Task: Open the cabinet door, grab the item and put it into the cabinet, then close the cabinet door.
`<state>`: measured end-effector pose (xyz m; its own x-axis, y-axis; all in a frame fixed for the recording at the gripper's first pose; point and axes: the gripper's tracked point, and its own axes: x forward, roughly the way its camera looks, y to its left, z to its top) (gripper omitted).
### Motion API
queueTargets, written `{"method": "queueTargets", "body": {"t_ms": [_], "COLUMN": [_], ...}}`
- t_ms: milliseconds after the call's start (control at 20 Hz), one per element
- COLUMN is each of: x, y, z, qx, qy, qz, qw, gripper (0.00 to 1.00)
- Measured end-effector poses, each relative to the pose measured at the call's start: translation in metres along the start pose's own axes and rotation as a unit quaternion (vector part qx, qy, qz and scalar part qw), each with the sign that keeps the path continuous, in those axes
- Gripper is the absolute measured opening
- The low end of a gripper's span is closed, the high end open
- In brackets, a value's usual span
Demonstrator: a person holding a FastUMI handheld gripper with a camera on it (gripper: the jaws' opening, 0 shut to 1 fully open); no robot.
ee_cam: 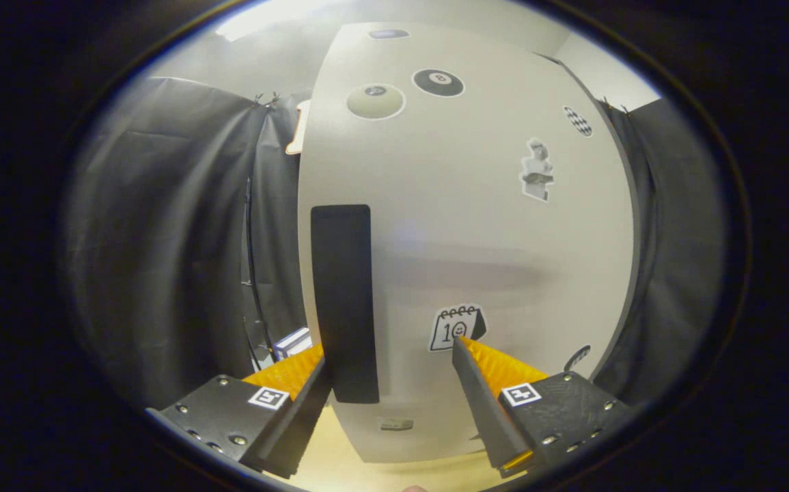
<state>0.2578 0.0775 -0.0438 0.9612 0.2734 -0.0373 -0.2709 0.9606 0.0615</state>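
Facing: cabinet door, flat matte white panel, stickers on it
Handle: tall black rectangular strip
Gripper: fingers spread apart, empty, handle near one tip

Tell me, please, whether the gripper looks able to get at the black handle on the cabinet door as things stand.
Probably yes: the gripper, jaws open, faces the door, with the handle just beside its left finger; nothing lies between.

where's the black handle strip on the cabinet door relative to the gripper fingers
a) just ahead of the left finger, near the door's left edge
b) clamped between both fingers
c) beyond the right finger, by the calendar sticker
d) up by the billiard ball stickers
a: the black handle strip runs down the cabinet door near its left edge, its lower end beside the left fingertip of the open gripper.
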Motion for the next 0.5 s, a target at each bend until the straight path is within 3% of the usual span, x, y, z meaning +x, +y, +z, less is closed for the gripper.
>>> {"method": "queueTargets", "body": {"t_ms": [500], "x": [0.013], "y": [0.002], "z": [0.004], "qx": [-0.008], "qy": [-0.031], "qz": [-0.075], "qw": [0.997], "gripper": [0.98]}}
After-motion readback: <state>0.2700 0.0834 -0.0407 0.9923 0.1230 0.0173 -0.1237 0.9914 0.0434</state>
